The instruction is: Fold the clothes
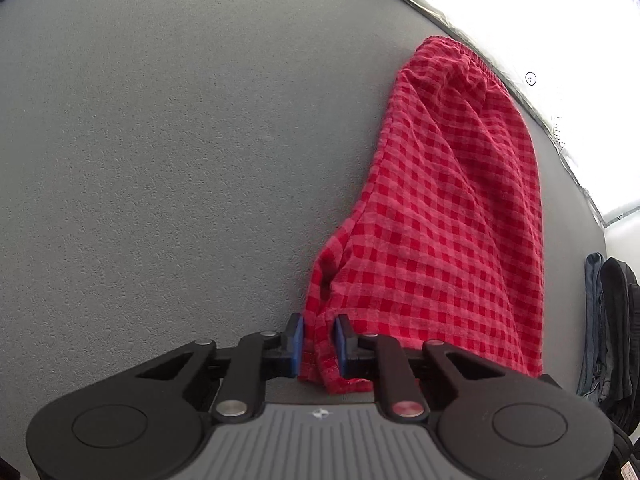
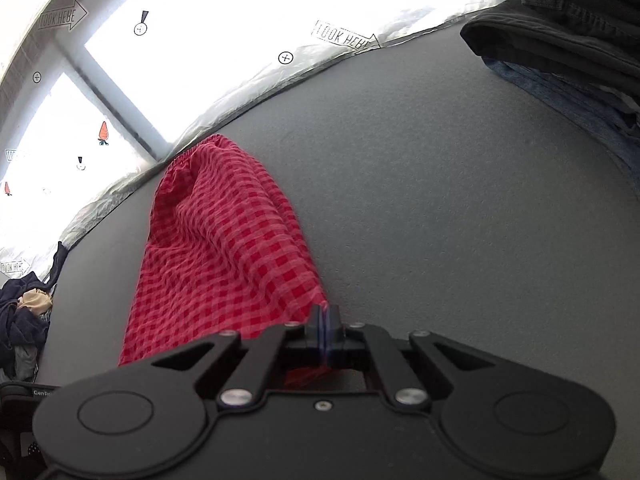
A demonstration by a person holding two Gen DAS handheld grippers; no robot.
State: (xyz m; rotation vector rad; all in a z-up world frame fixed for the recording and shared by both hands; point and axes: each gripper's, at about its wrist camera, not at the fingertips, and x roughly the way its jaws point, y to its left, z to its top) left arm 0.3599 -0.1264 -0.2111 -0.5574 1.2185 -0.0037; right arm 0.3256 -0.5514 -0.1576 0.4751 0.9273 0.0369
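Observation:
Red checked shorts (image 1: 448,208) lie stretched on a grey table (image 1: 180,140), with the elastic waistband at the far end near the window. My left gripper (image 1: 319,340) has its blue pads a little apart, with the near left hem corner of the shorts between them. In the right wrist view the shorts (image 2: 224,248) run away from me to the left. My right gripper (image 2: 326,330) is shut on the near right hem corner, with red cloth showing behind the pads.
A stack of folded dark and denim clothes (image 2: 560,52) sits at the table's far right; it also shows in the left wrist view (image 1: 608,328). A heap of unfolded dark clothes (image 2: 24,320) lies at the left. A bright window with stickers (image 2: 240,20) lines the far table edge.

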